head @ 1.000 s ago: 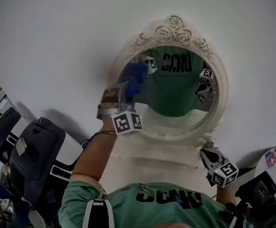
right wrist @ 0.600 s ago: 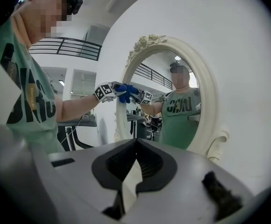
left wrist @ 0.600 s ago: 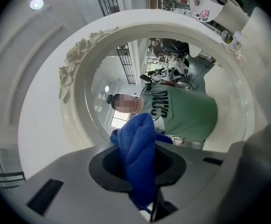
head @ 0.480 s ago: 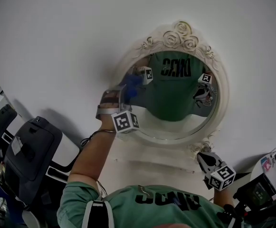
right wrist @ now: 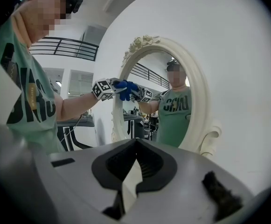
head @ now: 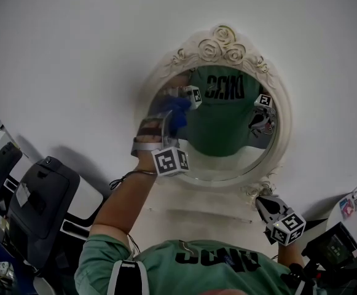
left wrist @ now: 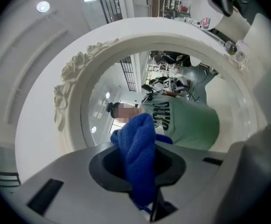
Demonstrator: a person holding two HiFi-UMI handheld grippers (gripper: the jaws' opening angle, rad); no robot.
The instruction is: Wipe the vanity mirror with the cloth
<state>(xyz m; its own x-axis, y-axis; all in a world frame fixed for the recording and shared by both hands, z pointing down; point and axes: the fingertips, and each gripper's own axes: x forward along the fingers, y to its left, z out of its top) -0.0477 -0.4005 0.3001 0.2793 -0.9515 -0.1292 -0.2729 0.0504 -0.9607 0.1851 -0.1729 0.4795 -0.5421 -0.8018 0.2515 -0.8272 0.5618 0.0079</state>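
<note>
The oval vanity mirror (head: 230,162), with a white rose-carved frame (head: 223,40), hangs on a white wall. My left gripper (head: 168,120) is shut on a blue cloth (head: 178,110) and presses it against the left part of the glass. In the left gripper view the cloth (left wrist: 141,146) bulges out between the jaws, in front of the glass (left wrist: 191,125). My right gripper (head: 263,201) hangs below the mirror's lower right edge, jaws together with nothing in them. The right gripper view shows the mirror (right wrist: 172,97) from the side, with the cloth (right wrist: 125,86) on it.
A dark grey machine (head: 40,204) stands at the lower left. White equipment with a small screen (head: 338,241) sits at the lower right. The person's green shirt (head: 193,266) fills the bottom edge. The wall (head: 74,54) around the mirror is bare.
My left gripper has slid the blue cloth a little down and toward the middle of the glass. The right gripper has stayed low at the mirror's lower right.
</note>
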